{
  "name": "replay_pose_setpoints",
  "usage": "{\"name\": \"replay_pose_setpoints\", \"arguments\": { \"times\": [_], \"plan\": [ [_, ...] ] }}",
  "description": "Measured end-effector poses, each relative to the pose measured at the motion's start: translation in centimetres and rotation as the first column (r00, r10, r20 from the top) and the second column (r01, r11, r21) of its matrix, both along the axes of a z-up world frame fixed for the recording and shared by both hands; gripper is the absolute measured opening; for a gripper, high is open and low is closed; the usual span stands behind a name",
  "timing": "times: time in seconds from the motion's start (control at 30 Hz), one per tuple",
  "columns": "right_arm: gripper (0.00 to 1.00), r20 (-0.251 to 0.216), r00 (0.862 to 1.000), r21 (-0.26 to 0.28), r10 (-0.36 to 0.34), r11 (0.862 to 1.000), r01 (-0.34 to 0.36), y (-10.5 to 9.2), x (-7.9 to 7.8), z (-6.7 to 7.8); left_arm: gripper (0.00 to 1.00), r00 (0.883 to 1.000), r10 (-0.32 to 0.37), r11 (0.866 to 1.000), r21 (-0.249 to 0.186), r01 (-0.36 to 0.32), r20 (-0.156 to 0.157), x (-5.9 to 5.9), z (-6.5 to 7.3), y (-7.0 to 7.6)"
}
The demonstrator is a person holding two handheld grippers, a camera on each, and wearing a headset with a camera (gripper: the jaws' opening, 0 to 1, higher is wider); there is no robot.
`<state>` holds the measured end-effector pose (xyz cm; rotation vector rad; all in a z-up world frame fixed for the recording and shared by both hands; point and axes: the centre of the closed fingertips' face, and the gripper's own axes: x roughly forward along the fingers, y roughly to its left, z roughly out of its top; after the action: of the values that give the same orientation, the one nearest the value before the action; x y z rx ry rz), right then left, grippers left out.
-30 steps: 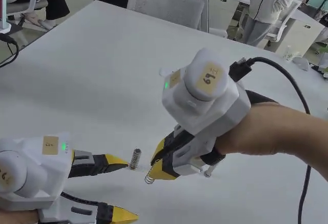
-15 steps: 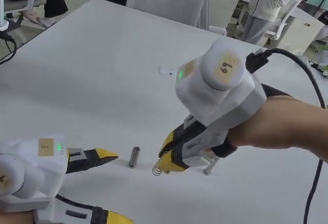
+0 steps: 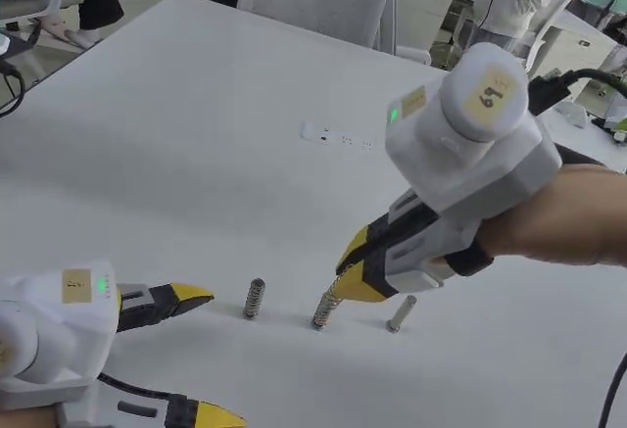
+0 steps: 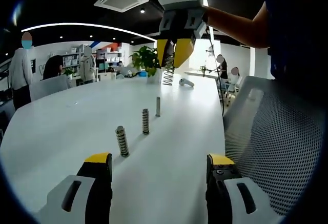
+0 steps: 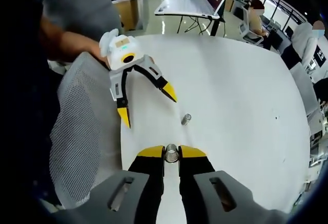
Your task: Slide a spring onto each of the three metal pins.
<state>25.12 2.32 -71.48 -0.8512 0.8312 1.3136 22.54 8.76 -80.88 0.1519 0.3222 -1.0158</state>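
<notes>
White tabletop [image 3: 147,134], broad and bare from the near edge out to the far edge; a small white strip [image 3: 333,136] flat on it, well beyond the work. Close to the near edge, a row of three uprights. Sprung pin [image 3: 254,298] at the row's left end, bare pin [image 3: 400,313] at the right end, well apart. Between them, the held spring [image 3: 324,310], lower end overlapping the middle position in the head view; contact there not determinable. Right gripper [image 3: 343,289] angled down from the right, jaws narrow, clamped on the upper end of the held spring. In the left gripper view, held spring hanging clear above the table, apart from the row; middle pin [image 4: 145,121] apparently coiled as well. Left gripper [image 3: 208,356] low at the near left, jaws spread wide, upper tip just left of the sprung pin, not touching. Open table on both flanks of the row and behind it. Mesh chair [image 4: 266,126] close against the table's near edge.
</notes>
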Motion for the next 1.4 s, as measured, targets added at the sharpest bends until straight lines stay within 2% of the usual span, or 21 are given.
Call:
{"name": "replay_pose_setpoints", "arguments": {
  "times": [0.17, 0.37, 0.6, 0.8, 1.07, 1.4],
  "plan": [
    [0.07, 0.015, 0.999, -0.006, -0.050, 0.999, 0.050, -1.9, 1.5, 0.6, 0.72, 1.000, 0.008, 1.000, 0.003, -0.008, 0.003, 0.2, 0.0, 0.1],
    [0.07, 0.020, 0.993, -0.030, -0.115, 0.993, 0.116, -4.3, 3.4, 0.5, 0.70, 1.000, 0.013, 1.000, 0.007, -0.013, 0.002, 0.4, -0.2, 0.2],
    [0.07, 0.033, 0.987, -0.101, -0.158, 0.982, 0.161, -6.8, 5.0, -0.8, 0.70, 1.000, 0.018, 1.000, 0.006, -0.019, 0.006, 0.5, 0.1, 0.5],
    [0.07, 0.034, 0.982, -0.155, -0.185, 0.970, 0.188, -8.6, 6.0, -2.6, 0.70, 1.000, 0.018, 1.000, 0.011, -0.018, 0.006, 0.5, 0.1, 0.4],
    [0.07, 0.017, 0.976, -0.173, -0.217, 0.961, 0.216, -9.7, 6.9, -4.7, 0.69, 1.000, 0.017, 1.000, 0.013, -0.017, 0.008, 0.7, 0.4, 0.5],
    [0.07, -0.003, 0.971, -0.152, -0.238, 0.960, 0.235, -9.6, 7.1, -5.4, 0.69, 1.000, 0.019, 1.000, 0.017, -0.019, 0.008, 0.7, 0.5, 0.5]
  ]
}}
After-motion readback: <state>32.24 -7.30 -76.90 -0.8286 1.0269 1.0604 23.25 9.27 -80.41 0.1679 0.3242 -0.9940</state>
